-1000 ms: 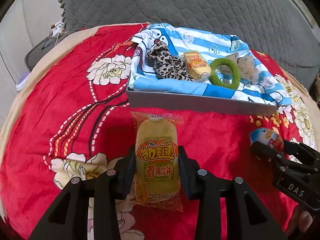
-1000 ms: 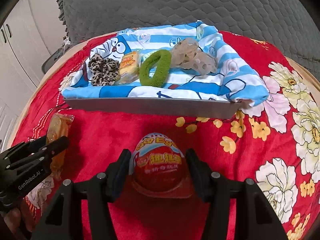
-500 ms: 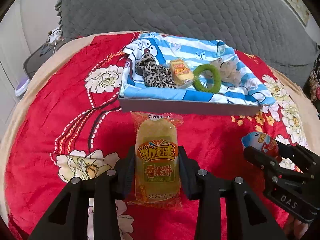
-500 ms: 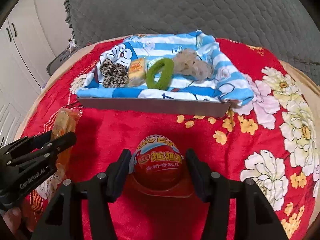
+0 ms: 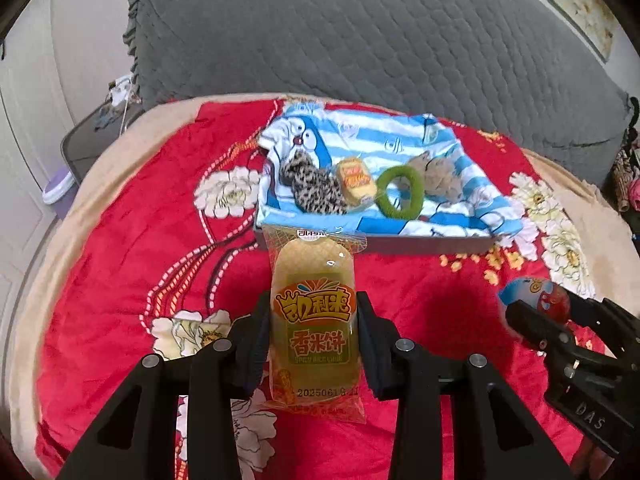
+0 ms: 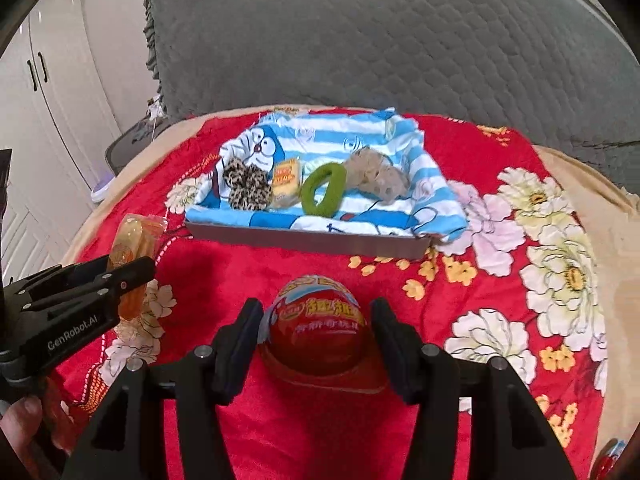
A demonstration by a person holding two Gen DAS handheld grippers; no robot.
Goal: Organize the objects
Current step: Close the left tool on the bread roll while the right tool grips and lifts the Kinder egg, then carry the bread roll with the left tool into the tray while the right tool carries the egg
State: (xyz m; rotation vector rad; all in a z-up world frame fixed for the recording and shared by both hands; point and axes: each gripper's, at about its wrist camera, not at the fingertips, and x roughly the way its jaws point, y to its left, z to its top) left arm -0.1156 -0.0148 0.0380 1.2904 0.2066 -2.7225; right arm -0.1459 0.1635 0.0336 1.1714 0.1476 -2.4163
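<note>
The left tool grips a rice cracker packet, a long yellow snack in clear wrap with an orange crimped edge, with both fingers pressed against its sides; the packet stands lengthwise between them and its far end overlaps the near wall of the tray in the left wrist view. The right tool has a red toy egg between its fingers, which are closing on it; the left finger sits at the egg's rim and the right finger looks just beside it, so a firm hold cannot be confirmed. Both tools hang over a red floral blanket spread on the bed, with a grey quilted headboard behind. The grey tray is lined with a blue-and-white striped cartoon cloth. On the cloth, in a row from left to right, lie a leopard-print scrunchie, a small yellow snack pack, a green hair ring and a beige lace scrunchie. At the lower left of the right wrist view, part of a person's hand holds the left tool's handle.
</note>
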